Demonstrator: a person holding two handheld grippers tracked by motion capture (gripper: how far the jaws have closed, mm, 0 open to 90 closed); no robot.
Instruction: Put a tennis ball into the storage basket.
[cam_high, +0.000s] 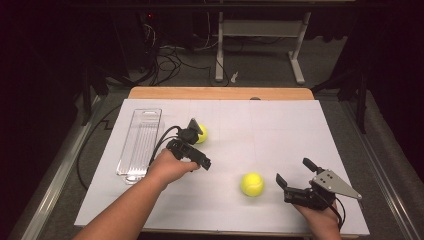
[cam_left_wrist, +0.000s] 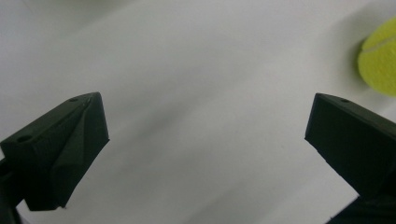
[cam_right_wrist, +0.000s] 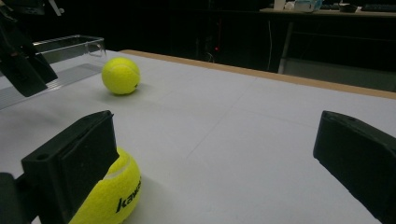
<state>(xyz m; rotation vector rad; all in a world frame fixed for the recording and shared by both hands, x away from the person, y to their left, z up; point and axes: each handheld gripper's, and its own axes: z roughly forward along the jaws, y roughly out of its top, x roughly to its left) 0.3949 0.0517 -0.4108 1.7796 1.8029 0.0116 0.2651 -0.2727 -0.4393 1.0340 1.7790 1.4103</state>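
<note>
Jaws on both grippers were spread wide, nothing pinched in either. Right gripper sat low at the near right of the white table, held by a hand, its jaws pointing toward the near tennis ball, which lay just beside them, apart from the tips in the high view. In the right gripper view that ball was partly hidden behind one jaw; contact there unclear. Left gripper was over the table's left-centre, beside the far tennis ball, partly covering it. In the left gripper view that ball sat off to one edge, outside the jaw gap, bare table between the jaws. Clear plastic tray lay lengthwise at the table's left, near the left gripper.
</note>
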